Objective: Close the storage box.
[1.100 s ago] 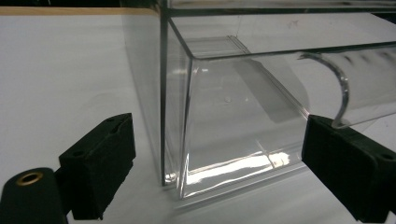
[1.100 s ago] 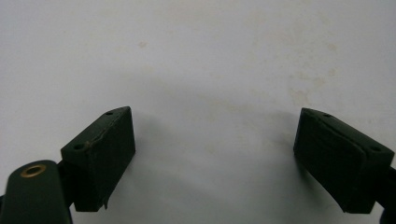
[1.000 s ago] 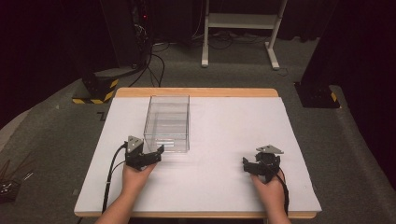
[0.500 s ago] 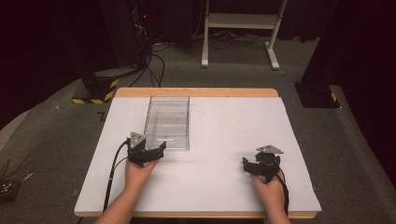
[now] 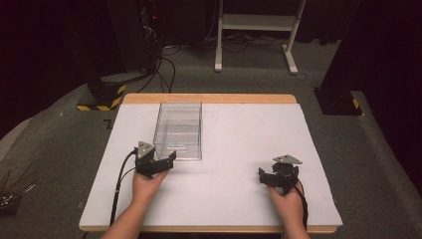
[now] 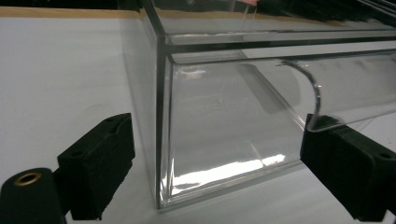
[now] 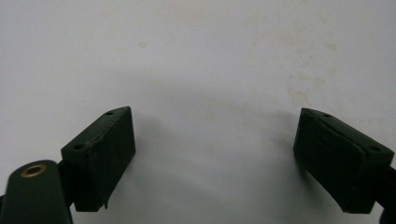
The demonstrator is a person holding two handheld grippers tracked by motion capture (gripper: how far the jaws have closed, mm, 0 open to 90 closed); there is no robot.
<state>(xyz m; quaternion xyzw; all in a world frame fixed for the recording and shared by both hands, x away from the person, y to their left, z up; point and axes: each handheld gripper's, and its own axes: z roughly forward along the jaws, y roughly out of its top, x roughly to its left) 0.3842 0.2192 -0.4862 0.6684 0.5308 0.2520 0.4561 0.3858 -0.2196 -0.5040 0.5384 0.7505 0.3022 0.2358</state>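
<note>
High view: clear plastic bin (image 5: 179, 130) stands upright on the white surface (image 5: 234, 199), left of centre, long axis running away from the person. Left gripper (image 5: 164, 163) sits at the bin's near left corner; right gripper (image 5: 268, 178) rests well apart, on the right side of the surface, over bare white.

Left gripper view: the bin's near corner (image 6: 163, 140) stands between the jaws. Jaws are closing but not yet clamped; the left pad is clear of the side wall, and the right pad sits just under the curved handle lip (image 6: 313, 100) of the end wall, contact uncertain.

Right gripper view: jaws wide apart, nothing between them, surface beneath.

Risks, as judged:
- Jaws straddle a corner, not a flat wall. Closing here would likely press on two faces at an angle, so the pads could slide off the slick plastic.
- Bin looks light and empty; a one-sided push from the first pad to land may skid or twist it across the surface.
- A corner-only grip could let the far end swing or droop on lifting.
</note>
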